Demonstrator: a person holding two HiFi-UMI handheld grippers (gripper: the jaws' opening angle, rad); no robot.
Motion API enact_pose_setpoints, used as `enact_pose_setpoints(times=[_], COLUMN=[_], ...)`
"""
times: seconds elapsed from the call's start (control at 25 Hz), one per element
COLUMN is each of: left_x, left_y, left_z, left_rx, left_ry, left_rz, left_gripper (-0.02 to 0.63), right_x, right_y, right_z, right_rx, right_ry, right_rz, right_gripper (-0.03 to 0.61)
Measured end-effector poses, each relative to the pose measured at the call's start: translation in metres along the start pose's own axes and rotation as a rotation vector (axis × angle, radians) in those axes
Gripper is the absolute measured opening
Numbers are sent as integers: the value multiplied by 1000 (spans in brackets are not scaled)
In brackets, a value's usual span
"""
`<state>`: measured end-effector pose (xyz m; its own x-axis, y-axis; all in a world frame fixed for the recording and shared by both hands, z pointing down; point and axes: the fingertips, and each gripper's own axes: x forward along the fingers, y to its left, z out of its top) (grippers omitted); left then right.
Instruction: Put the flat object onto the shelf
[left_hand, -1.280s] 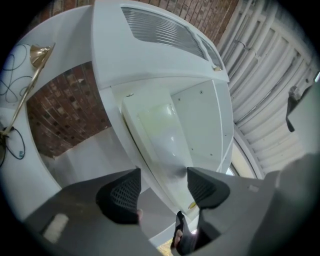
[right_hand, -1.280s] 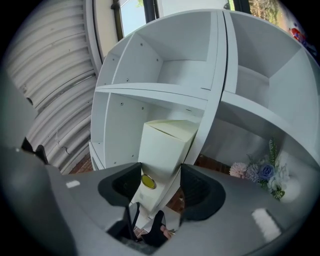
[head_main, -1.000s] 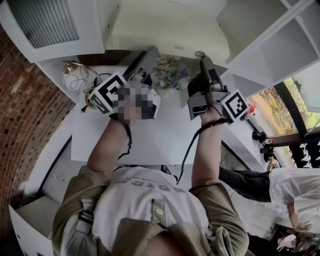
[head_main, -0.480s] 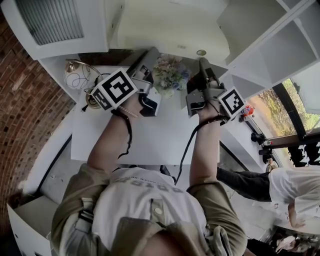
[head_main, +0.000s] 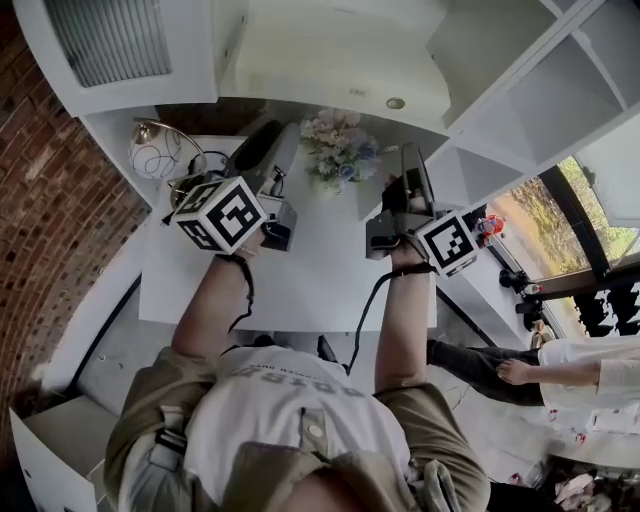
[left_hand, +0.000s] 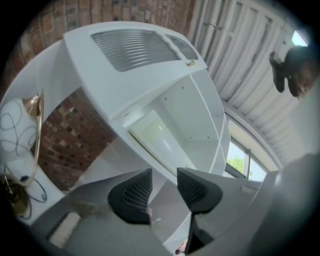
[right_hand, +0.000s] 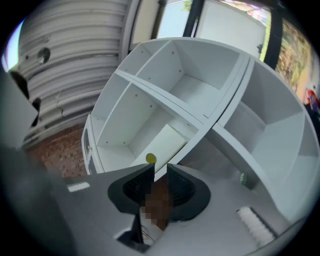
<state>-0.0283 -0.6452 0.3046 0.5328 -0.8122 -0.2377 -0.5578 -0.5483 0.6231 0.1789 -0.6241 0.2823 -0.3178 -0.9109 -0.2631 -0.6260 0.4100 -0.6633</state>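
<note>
The flat object (head_main: 340, 55) is a pale cream panel lying inside a compartment of the white shelf (head_main: 540, 90), above and beyond both grippers. The left gripper view shows the panel (left_hand: 155, 137) in the shelf (left_hand: 200, 105); the right gripper view shows the panel (right_hand: 162, 142) in the shelf (right_hand: 210, 95). My left gripper (head_main: 268, 138) (left_hand: 164, 179) has just been closing; its jaws stand apart with nothing between them. My right gripper (head_main: 412, 160) (right_hand: 160, 172) has just been opening; a narrow empty gap separates its jaws. Neither touches the panel.
A white table (head_main: 300, 270) lies below the arms, with a bunch of flowers (head_main: 340, 150) and a gold wire ornament (head_main: 155, 150) at its far side. A brick wall (head_main: 50, 220) runs on the left. Another person (head_main: 590, 365) stands at the right, near a window.
Both grippers have drawn back toward me and rolled. The left one has shifted left, away from the flowers. The right one's marker cube sits lower in the picture.
</note>
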Motion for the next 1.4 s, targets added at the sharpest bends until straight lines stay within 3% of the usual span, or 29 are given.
enact_pose_setpoints(times=[0.12, 0.24, 0.48, 0.8, 1.08, 1.4], left_x=[-20, -41, -83, -134, -158, -165], left_y=[-4, -7, -16, -34, -55, -70], left_z=[-9, -19, -40, -60, -78, -82], left_rx=[185, 331, 547, 722, 825, 839], left_ry=[21, 41, 83, 112, 111, 101], left_rz=[38, 79, 147, 207, 229, 240], left_gripper=[151, 110, 25, 8, 8, 7], right_x=[-21, -38, -72, -129, -160, -172], right_y=[6, 12, 27, 37, 47, 56], right_z=[-8, -21, -51, -87, -95, -85], right_rx=[-208, -397, -617, -715, -819, -811], right_ry=[27, 60, 104, 124, 120, 87], right_rz=[-46, -79, -99, -115, -94, -69], right_gripper=[69, 14, 5, 3, 3, 3])
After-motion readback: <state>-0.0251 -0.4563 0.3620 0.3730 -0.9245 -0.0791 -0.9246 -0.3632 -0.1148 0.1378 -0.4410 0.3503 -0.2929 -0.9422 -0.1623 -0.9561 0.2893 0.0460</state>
